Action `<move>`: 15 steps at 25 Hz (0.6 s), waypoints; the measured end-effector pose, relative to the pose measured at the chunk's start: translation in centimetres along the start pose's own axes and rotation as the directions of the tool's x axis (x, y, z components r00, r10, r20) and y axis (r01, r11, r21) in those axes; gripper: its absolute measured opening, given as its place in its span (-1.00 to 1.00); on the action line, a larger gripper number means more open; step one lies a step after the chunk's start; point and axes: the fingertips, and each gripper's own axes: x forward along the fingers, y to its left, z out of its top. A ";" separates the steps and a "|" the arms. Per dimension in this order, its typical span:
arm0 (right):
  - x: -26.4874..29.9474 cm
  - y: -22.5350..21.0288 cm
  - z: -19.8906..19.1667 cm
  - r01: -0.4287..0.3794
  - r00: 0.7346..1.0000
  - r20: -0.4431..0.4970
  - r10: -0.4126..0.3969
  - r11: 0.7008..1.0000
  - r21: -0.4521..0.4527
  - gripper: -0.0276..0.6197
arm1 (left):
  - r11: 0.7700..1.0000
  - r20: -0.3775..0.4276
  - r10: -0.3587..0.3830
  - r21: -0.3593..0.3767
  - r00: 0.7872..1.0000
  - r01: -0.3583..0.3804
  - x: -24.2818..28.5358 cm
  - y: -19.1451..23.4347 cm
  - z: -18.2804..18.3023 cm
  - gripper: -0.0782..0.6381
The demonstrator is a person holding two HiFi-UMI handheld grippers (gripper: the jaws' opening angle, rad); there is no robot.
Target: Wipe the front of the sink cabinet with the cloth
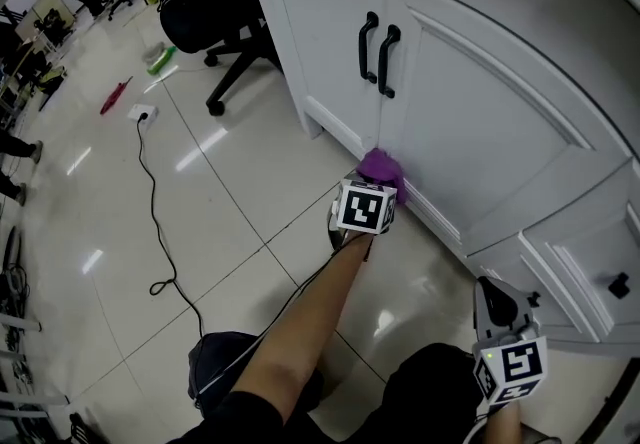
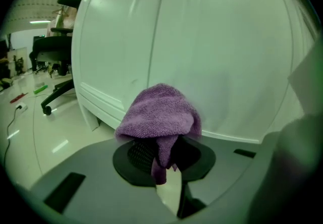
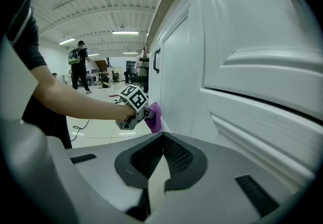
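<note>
Right gripper hangs low beside the cabinet, jaws pressed together on nothing, while the left gripper pinches a thin fold of the purple cloth against the lower door, where drag across the panel may tug it free.

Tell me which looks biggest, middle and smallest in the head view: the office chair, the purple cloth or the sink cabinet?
1. sink cabinet
2. office chair
3. purple cloth
None look alike.
</note>
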 end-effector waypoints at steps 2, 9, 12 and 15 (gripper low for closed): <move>-0.1 -0.4 -0.1 0.015 1.000 -0.006 -0.015 1.000 0.002 -0.91 | 0.999 0.007 0.019 -0.026 1.000 -0.019 0.1 0.7 0.3 -0.59; -0.3 -1.1 -0.3 0.024 1.000 -0.005 -0.024 1.000 0.010 -0.91 | 0.997 -0.020 -0.061 0.039 0.998 0.062 0.7 -3.2 -2.1 -0.59; -0.8 -1.0 -0.5 0.016 1.000 0.001 -0.016 1.000 0.011 -0.91 | 0.989 -0.052 -0.110 0.090 0.993 0.114 1.0 -6.5 -3.9 -0.59; -1.6 -1.1 -0.6 0.008 1.000 0.010 -0.009 1.000 0.012 -0.91 | 0.976 -0.095 -0.165 0.128 0.982 0.176 0.5 -10.2 -5.5 -0.59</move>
